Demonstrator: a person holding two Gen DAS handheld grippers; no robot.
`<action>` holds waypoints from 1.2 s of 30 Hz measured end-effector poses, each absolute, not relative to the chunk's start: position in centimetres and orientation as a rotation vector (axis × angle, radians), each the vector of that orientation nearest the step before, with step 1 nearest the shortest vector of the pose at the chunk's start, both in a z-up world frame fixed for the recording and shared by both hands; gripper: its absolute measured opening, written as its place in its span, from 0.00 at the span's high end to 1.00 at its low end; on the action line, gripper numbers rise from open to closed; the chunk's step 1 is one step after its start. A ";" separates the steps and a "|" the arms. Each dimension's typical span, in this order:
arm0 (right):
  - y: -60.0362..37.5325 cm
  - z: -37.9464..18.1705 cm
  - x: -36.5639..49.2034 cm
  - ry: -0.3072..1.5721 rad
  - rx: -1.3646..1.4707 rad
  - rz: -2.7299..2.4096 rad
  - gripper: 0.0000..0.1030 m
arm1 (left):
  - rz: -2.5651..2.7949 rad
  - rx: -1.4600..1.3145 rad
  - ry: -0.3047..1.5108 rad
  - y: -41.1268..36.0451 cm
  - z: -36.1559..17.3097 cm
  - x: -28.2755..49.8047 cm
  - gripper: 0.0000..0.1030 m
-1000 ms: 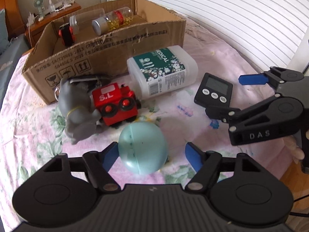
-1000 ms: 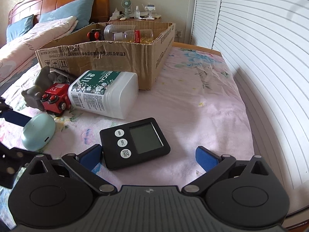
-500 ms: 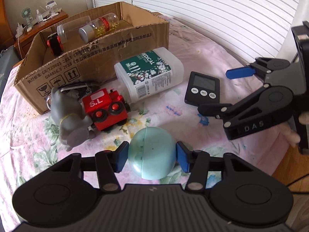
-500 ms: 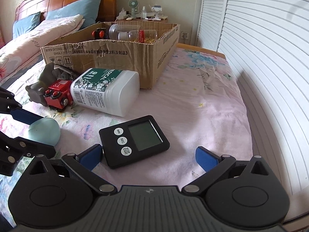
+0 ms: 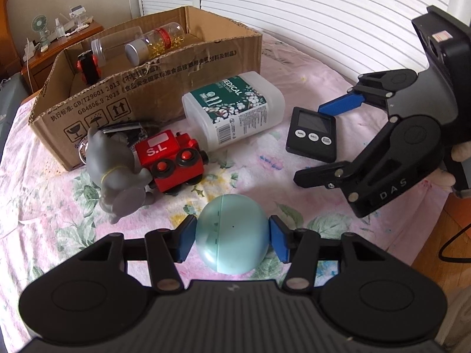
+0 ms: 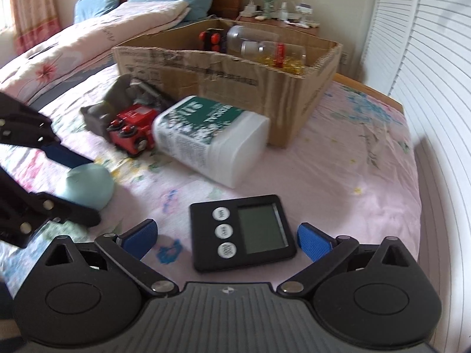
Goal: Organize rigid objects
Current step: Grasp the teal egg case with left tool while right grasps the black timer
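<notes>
1. On a bed with a pink floral sheet (image 5: 294, 67), an open cardboard box (image 5: 164, 79) sits toward the headboard. Two clear bottles and a small red-and-black toy already lie inside it.
2. Loose on the sheet in front of the box are a grey elephant figure (image 5: 117, 173), a red toy train (image 5: 169, 160) marked "S.L", a white medical bottle (image 5: 235, 108) lying on its side, a black digital timer (image 6: 244, 232) and a pale blue egg-shaped case (image 5: 232, 235).
3. The left gripper (image 5: 232, 236) has clenched its jaws onto the egg-shaped case; the blue pads (image 5: 185, 241) press both flanks. I cannot tell whether the case has left the sheet.
4. The right gripper (image 6: 226, 238) is released, with the jaws standing wide on either side of the timer and just starting to close in. Neither pad touches it yet.
5. To do this step well, I judge the left hand should lift the egg straight up, since a rounded shell can squirt out of flat pads, then carry it over the box wall and let go low.
6. The right jaws look best centred on the timer's long edges and kept low to the sheet, because the timer is thin and flat.
</notes>
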State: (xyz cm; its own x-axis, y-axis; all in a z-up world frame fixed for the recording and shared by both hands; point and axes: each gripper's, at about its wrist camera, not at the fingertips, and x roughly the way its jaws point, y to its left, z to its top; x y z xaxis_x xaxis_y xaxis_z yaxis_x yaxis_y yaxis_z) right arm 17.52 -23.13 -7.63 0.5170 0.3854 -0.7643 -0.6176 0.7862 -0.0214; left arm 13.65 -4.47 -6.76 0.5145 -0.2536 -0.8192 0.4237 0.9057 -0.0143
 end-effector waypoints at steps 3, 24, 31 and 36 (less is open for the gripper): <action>-23.1 -7.5 17.9 0.828 -0.306 0.608 0.08 | -0.417 0.197 0.939 -4.5 -6.8 13.7 0.48; -22.7 -4.6 16.0 0.848 -0.346 0.591 0.27 | -0.514 0.298 0.941 -4.8 -5.9 13.2 0.50; -23.0 -2.7 15.4 0.829 -0.338 0.597 0.27 | -0.538 0.301 0.926 -4.4 -4.1 13.0 0.50; -22.9 -1.0 15.2 0.795 -0.330 0.605 0.27 | -0.542 0.295 0.894 -3.8 -2.1 13.6 0.50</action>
State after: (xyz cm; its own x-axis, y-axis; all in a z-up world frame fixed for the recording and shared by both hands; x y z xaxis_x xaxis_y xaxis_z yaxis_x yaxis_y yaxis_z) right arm 15.24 -22.89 -0.95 0.5455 0.3799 -0.7471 -0.6186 0.7839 -0.0532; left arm 13.55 -3.77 -2.06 0.5055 -0.3217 -0.8006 0.5608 0.8277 0.0216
